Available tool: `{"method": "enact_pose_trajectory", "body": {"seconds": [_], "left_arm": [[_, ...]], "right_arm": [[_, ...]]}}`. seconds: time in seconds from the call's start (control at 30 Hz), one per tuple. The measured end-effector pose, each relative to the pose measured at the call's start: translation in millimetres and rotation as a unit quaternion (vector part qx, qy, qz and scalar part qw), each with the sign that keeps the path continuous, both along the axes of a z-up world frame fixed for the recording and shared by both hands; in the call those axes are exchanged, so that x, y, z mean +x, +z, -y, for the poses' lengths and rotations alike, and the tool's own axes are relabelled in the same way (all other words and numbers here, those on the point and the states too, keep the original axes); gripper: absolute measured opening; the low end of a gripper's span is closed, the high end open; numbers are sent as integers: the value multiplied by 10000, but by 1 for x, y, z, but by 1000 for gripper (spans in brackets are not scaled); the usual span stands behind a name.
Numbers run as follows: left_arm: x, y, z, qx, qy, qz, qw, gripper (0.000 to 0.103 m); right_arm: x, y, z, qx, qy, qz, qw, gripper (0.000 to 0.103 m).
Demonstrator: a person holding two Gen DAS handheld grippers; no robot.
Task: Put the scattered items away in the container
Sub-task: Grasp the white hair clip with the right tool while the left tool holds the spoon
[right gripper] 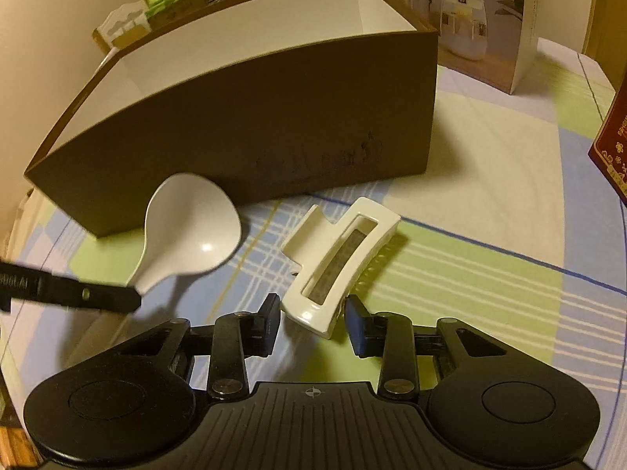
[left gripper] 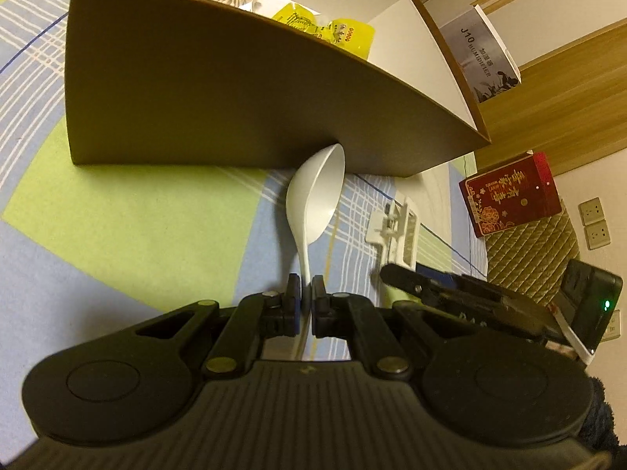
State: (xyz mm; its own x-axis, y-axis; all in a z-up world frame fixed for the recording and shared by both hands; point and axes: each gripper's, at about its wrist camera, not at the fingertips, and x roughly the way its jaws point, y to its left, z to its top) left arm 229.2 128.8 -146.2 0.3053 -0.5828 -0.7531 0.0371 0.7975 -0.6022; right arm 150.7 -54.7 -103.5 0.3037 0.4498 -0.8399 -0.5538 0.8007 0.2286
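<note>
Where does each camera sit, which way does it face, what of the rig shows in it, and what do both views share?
Left wrist view: on the left gripper, looking along its fingers, shut on the white spoon handle, down at the brown box; the right gripper's finger intrudes.
Right wrist view: on the right gripper, looking down at the white hair claw clip lying between its fingers; a left finger intrudes.
Shared: spoon, clip, box, plaid cloth, humidifier carton, red box.

Brown boxes (right gripper: 243, 125): one
White spoons (right gripper: 188, 227): one
White hair clips (right gripper: 337, 258): one
Red boxes (left gripper: 513, 196): one
Humidifier cartons (right gripper: 482, 19): one
Wall sockets (left gripper: 595, 222): two
</note>
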Motion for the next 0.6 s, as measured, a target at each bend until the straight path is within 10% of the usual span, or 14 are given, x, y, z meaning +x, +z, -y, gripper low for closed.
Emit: {"method": "enact_pose_trajectory", "body": {"seconds": [0.2,0.3,0.6], "left_arm": [[-7,0,-2,-57,20,-53,10000,2],[-13,-1,-5,-97,40,-110,9999,2],[-19,-4,-4,-98,75,-156,9998,2]], "right_arm": [[-21,3,15,-155,449,-237,9986,41],[-33,7,23,-311,474,-102,9983,92],[-29,11,12,-34,132,203,9997,86]]}}
